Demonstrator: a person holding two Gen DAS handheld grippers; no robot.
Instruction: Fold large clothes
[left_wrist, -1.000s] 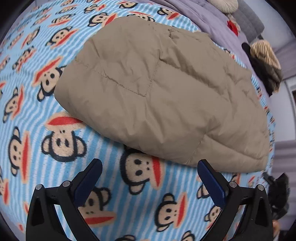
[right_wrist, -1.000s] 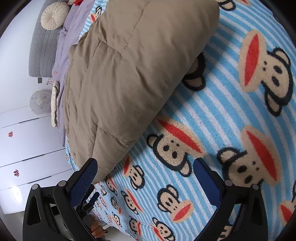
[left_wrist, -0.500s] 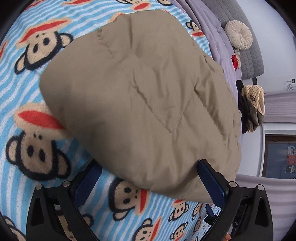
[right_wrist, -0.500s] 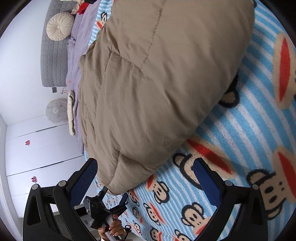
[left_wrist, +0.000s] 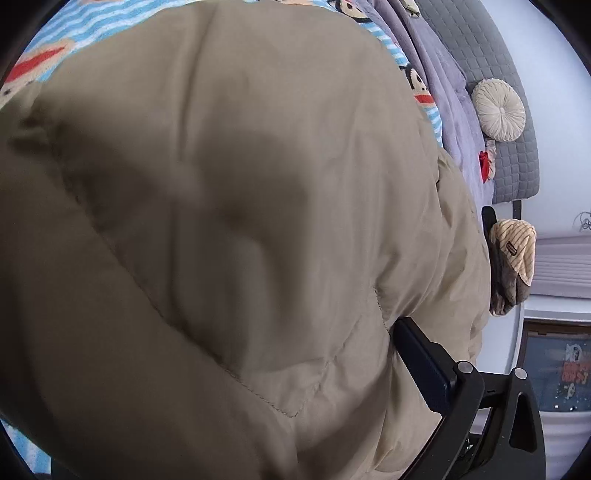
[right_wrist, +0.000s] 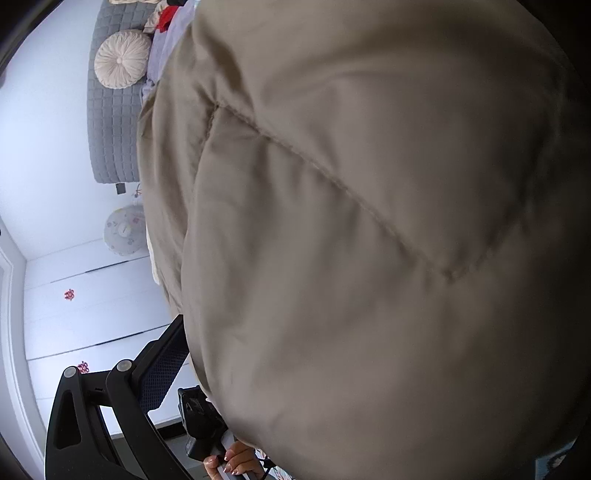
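A tan quilted puffer jacket (left_wrist: 258, 221) fills nearly the whole left wrist view and lies on a blue striped monkey-print blanket (left_wrist: 421, 88). My left gripper (left_wrist: 291, 328) is pushed into the jacket's edge. Its right finger (left_wrist: 421, 362) shows with the jaws spread wide, and the left finger is buried under the fabric. In the right wrist view the same jacket (right_wrist: 369, 240) bulges over my right gripper (right_wrist: 288, 328). Only that gripper's left finger (right_wrist: 162, 365) shows, standing wide, and the other is hidden.
A purple sheet (left_wrist: 443, 74), a round cream cushion (left_wrist: 498, 110) and a grey quilted headboard (left_wrist: 517, 155) lie beyond the jacket. A striped garment (left_wrist: 513, 258) hangs at the right. White wardrobe doors (right_wrist: 74, 295) stand to the left, and a hand (right_wrist: 232, 461) shows below.
Both grippers have moved forward into the jacket from opposite sides. The jacket, about a hand's width away one second ago, now covers one finger of each gripper.
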